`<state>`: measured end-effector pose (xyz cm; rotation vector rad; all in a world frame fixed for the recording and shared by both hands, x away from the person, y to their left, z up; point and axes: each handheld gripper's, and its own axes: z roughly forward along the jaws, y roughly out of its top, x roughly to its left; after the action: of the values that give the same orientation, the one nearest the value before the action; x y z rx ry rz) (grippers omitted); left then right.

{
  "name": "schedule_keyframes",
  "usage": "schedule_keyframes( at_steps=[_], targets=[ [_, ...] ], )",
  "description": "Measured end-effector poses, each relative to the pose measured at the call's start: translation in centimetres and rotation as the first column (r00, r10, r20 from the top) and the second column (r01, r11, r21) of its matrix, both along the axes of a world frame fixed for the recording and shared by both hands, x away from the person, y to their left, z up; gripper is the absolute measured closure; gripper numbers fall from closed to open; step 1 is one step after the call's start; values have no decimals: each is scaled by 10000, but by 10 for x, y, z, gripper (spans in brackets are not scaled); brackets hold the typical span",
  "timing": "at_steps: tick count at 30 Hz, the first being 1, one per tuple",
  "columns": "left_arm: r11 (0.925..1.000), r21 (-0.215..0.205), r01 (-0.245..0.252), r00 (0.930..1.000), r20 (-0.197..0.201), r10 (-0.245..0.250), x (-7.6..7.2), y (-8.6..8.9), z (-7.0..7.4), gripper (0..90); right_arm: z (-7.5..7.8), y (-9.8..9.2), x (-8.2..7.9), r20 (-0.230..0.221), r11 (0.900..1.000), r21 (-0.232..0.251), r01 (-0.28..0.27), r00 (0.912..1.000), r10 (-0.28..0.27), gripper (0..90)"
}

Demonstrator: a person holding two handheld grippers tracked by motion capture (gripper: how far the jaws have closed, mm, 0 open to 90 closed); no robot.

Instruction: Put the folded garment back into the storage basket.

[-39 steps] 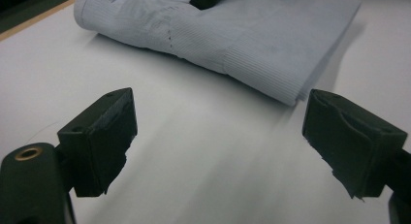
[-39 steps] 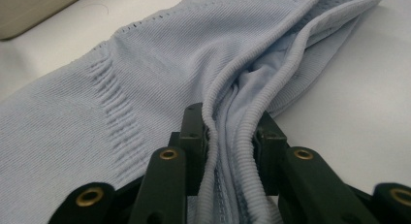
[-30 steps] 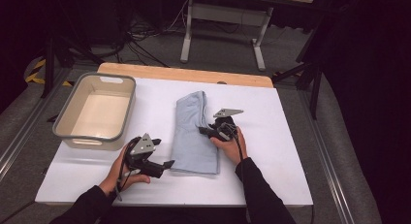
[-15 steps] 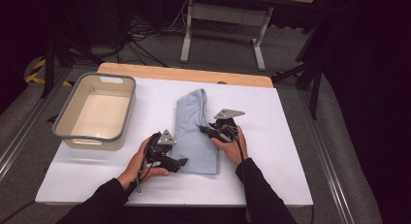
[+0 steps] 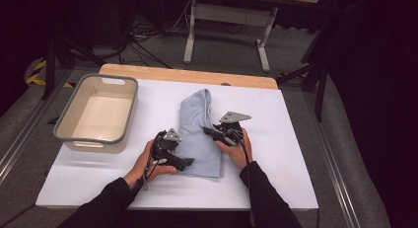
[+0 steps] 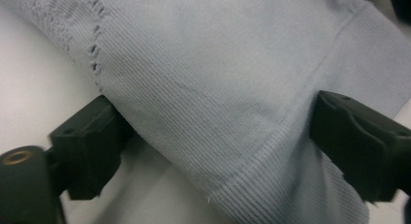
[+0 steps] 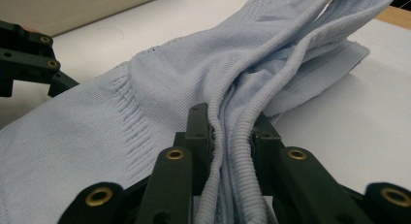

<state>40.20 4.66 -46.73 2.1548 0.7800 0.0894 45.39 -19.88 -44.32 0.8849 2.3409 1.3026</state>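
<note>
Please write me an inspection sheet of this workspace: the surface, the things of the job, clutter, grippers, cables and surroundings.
Surface: white table top with a wooden strip along the far edge.
Job's things: light blue knit garment, folded in a long strip at mid-table.
Clutter: grey tub at the left, nothing seen inside.
Grippers: left gripper open, fingers astride the garment's near corner, not pressing. Right gripper shut on the garment's ribbed right edge.
Cables: one trails from each gripper along the forearm; more lie on the floor beyond the table.
Surroundings: dark room, grey carpet, the legs of another table behind.
</note>
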Motion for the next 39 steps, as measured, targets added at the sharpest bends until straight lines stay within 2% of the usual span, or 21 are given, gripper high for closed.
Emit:
schedule_keyframes(
  at_steps=[5, 9, 12, 14, 17, 20, 21, 23, 25, 28, 31, 33, 39],
  targets=[
    [9999, -135, 95, 9998, 152, -93, 0, 0, 0, 202, 1, -1, -1, 104, 10000, 94, 8, 9999, -9, 751],
    [9998, -87, 191, 9991, 379, -187, -2, 0, 2, 327, 3, -2, -2, 133, 9999, 138, 75, 9999, -77, 737],
    [9997, 68, 234, 9986, 471, -237, -4, -1, 4, 408, 4, -3, 1, -64, 9993, 84, 363, 9993, -362, 645],
    [9998, 86, 195, 9986, 491, -199, -4, -2, 3, 417, 5, -4, 5, -227, 9981, -161, 593, 9980, -596, 555],
    [9998, 72, 211, 9987, 471, -214, -4, -3, 3, 420, 9, -4, 12, -526, 9944, -85, 1052, 9930, -1055, 428],
    [9998, 71, 194, 9987, 463, -197, -4, -4, 3, 421, 14, -1, 18, -579, 9912, -147, 1318, 9895, -1325, 372],
    [9998, 59, 181, 9988, 452, -183, -4, -4, 3, 421, 16, 3, 26, -775, 9896, -249, 1417, 9866, -1432, 318],
    [9998, 101, 175, 9984, 533, -181, -5, -5, 3, 422, 17, 8, 33, -1000, 9892, -520, 1369, 9849, -1415, 288],
    [9997, 115, 193, 9980, 592, -199, -5, -5, 2, 422, 16, 12, 38, -1047, 9876, -752, 1380, 9838, -1454, 276],
    [9995, 166, 251, 9972, 695, -262, -6, -6, 2, 427, 10, 15, 42, -1410, 9884, -874, 1246, 9806, -1361, 260],
    [9989, 261, 381, 9956, 841, -401, -6, -7, 3, 453, 0, 16, 45, -2030, 9899, -972, 1037, 9716, -1217, 249],
    [9983, 358, 450, 9950, 872, -480, -6, -7, 4, 474, -3, 16, 45, -2172, 9894, -1028, 1022, 9684, -1226, 254],
    [9967, 473, 663, 9915, 1092, -711, -8, -8, 6, 524, -9, 15, 46, -2627, 9940, -738, 811, 9599, -978, 386]
  ],
)
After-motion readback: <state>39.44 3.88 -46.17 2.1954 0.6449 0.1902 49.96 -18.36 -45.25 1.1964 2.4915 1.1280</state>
